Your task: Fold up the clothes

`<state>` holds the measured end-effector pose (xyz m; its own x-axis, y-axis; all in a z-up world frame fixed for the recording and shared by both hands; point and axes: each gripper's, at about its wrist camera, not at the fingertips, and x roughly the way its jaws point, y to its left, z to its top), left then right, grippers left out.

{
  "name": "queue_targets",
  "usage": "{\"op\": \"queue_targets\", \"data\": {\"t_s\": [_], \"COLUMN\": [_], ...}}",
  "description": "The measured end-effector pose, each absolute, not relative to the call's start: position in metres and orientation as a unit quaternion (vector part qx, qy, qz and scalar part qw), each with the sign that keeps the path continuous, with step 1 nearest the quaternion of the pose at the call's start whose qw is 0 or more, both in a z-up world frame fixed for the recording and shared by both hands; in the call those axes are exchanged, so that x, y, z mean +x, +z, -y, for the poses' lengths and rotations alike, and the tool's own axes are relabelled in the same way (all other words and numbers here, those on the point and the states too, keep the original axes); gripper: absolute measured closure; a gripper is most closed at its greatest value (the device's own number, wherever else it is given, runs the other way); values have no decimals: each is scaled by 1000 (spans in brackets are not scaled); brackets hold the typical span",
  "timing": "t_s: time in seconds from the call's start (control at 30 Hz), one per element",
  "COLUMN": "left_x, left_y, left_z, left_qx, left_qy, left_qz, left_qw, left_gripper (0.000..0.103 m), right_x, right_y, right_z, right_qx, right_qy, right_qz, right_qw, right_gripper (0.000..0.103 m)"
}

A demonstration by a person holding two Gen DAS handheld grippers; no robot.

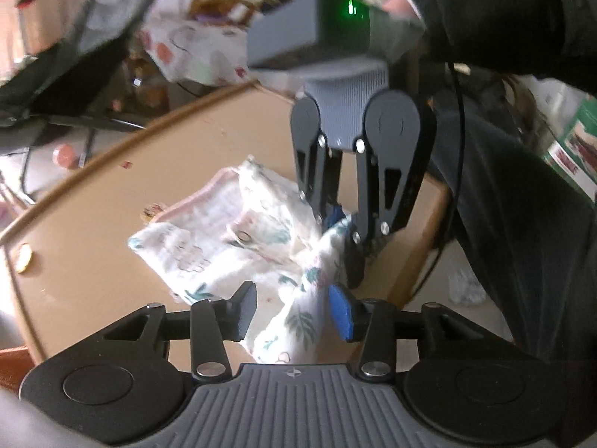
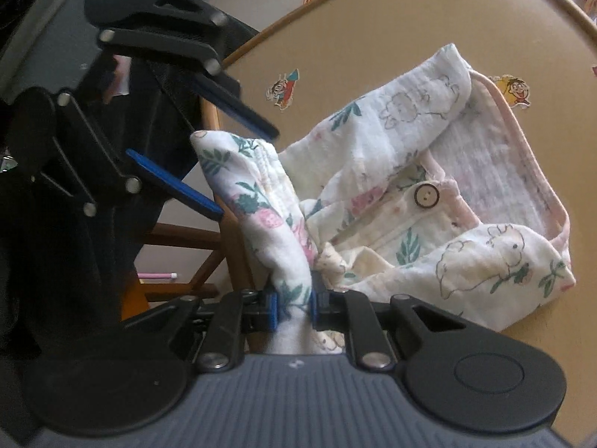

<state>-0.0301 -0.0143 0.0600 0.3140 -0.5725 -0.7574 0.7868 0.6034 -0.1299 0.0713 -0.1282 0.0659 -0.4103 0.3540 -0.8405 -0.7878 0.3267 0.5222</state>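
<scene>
A small white floral garment [image 1: 224, 224] with pink trim and a button [image 2: 427, 195] lies crumpled on the tan table [image 1: 93, 205], near its edge. My right gripper [image 2: 294, 306] is shut on a bunched sleeve of the garment [image 2: 261, 194], which rises from its jaws. In the left wrist view the right gripper [image 1: 341, 231] points down onto the cloth from above. My left gripper [image 1: 294, 315] is open, and the same sleeve passes loosely between its fingers. In the right wrist view the left gripper [image 2: 246, 171] stands beside the sleeve's tip with its blue pads apart.
Cartoon stickers [image 2: 285, 87] mark the table [image 2: 354, 37]. A yellow disc [image 1: 24, 257] lies near its rim. A dark laptop [image 1: 93, 37] sits beyond the table. A person's dark sleeve [image 1: 503, 18] holds the right gripper. Wooden chair rails [image 2: 179, 239] and a pink pen [image 2: 156, 275] show below the table edge.
</scene>
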Motion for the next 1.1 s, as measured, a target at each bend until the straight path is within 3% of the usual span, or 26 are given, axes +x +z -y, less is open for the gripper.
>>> {"op": "queue_targets", "data": {"t_s": [0.4,1.1], "left_x": [-57,-27], "left_y": [80,19], "left_z": [27,32], "left_qx": [110,98], "left_qy": [-410,-327], "left_qz": [-356,-461], "left_qw": [833,819], "left_gripper": [57,55], "right_x": [85,77], "right_y": [59,53], "right_z": [147,176], "right_qx": [-121,-36], "right_qy": [555,536], "right_qz": [-646,-647], "right_qw": [510,540], "right_gripper": [89,88]}}
